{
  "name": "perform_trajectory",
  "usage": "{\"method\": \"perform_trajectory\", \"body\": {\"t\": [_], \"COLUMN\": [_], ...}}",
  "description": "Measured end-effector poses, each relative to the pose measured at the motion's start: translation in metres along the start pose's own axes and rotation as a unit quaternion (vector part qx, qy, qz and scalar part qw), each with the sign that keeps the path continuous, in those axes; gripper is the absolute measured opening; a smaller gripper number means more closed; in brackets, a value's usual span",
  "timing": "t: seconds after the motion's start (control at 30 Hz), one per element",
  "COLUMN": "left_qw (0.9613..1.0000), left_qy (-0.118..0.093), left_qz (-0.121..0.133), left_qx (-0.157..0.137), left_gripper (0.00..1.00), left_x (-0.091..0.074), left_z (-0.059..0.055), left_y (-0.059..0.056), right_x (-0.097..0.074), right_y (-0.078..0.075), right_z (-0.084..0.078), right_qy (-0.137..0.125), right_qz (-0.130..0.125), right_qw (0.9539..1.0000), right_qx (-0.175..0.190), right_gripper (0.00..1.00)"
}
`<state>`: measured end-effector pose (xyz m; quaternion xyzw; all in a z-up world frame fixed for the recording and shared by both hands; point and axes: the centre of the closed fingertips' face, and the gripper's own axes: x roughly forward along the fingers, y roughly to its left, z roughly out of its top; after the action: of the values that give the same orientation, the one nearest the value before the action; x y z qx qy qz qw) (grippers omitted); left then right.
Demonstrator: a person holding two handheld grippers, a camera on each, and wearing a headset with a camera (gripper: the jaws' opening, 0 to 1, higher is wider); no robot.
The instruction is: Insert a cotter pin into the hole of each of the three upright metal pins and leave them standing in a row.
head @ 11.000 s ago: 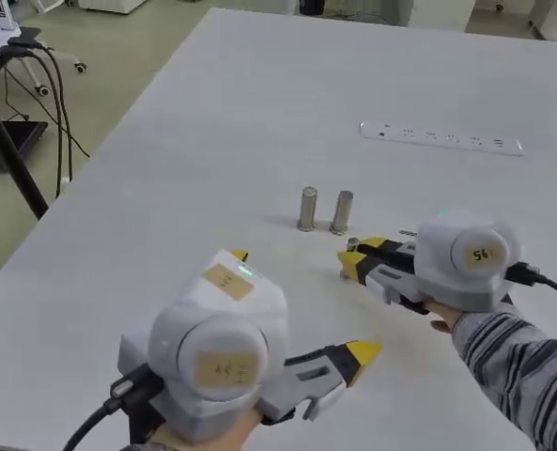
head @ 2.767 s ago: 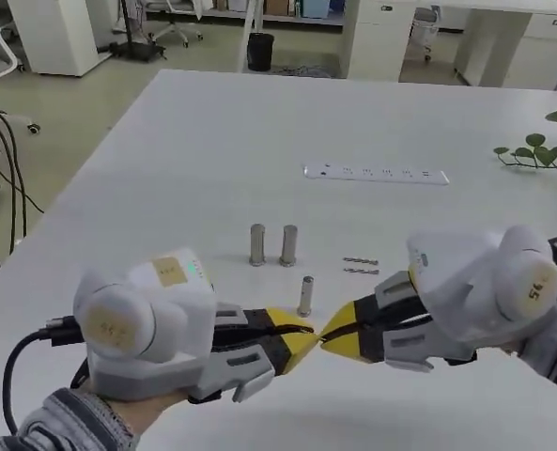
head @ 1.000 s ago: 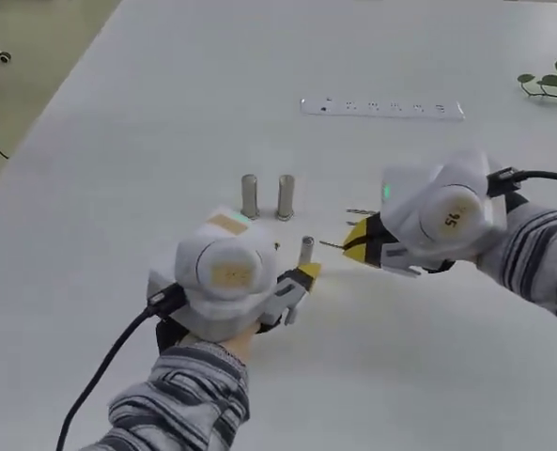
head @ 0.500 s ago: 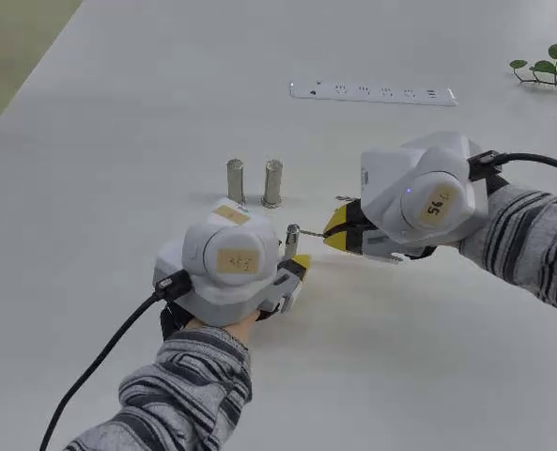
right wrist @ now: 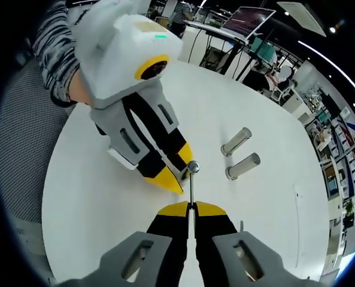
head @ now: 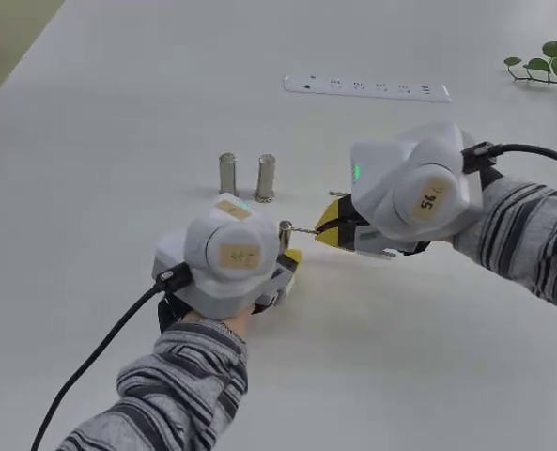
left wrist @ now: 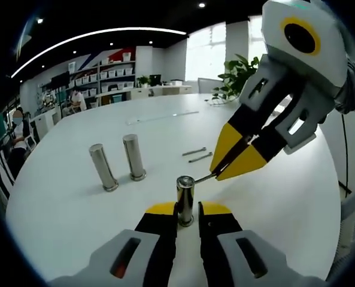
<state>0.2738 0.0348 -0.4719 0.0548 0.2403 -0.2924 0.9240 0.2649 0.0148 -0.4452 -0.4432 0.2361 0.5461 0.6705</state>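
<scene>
Where the left gripper pinches it low on the shaft between yellow-tipped jaws, a metal pin stands upright on the white table. It sits just below centre in the left gripper view and near the middle of the head view. A cotter pin is clamped by its near end in the right gripper, whose jaws are pressed together on it. Its far tip meets the top of the metal pin, but it is too small to tell whether it sits in the hole.

In the head view the left gripper's housing covers the metal pin's lower part. Up and to the left stand two more upright pins, side by side but apart: the left pin and the right pin. Two spare cotter pins lie flat right of centre in the left gripper view; in the head view the right gripper's body hides most of them. A power strip lies near the top of the head view, and plant leaves are cut off at its upper right corner.
</scene>
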Motion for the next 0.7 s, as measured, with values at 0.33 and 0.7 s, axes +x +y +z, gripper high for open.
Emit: {"method": "perform_trajectory", "body": {"t": [0.33, 0.7], "left_qw": [0.9998, 0.9998], "left_qy": [0.002, -0.001], "left_qz": [0.002, -0.002], "left_qx": [0.018, 0.020], "left_gripper": [0.05, 0.05], "left_x": [-0.001, 0.000], "left_z": [0.000, 0.000], "left_y": [0.003, 0.001], "right_x": [-0.001, 0.003], "right_y": [0.003, 0.003], "right_z": [0.012, 0.018], "right_qy": [-0.010, -0.013], "right_qz": [0.000, -0.001], "right_qw": [0.9999, 0.9999], "right_qx": [0.010, 0.006], "right_gripper": [0.00, 0.00]}}
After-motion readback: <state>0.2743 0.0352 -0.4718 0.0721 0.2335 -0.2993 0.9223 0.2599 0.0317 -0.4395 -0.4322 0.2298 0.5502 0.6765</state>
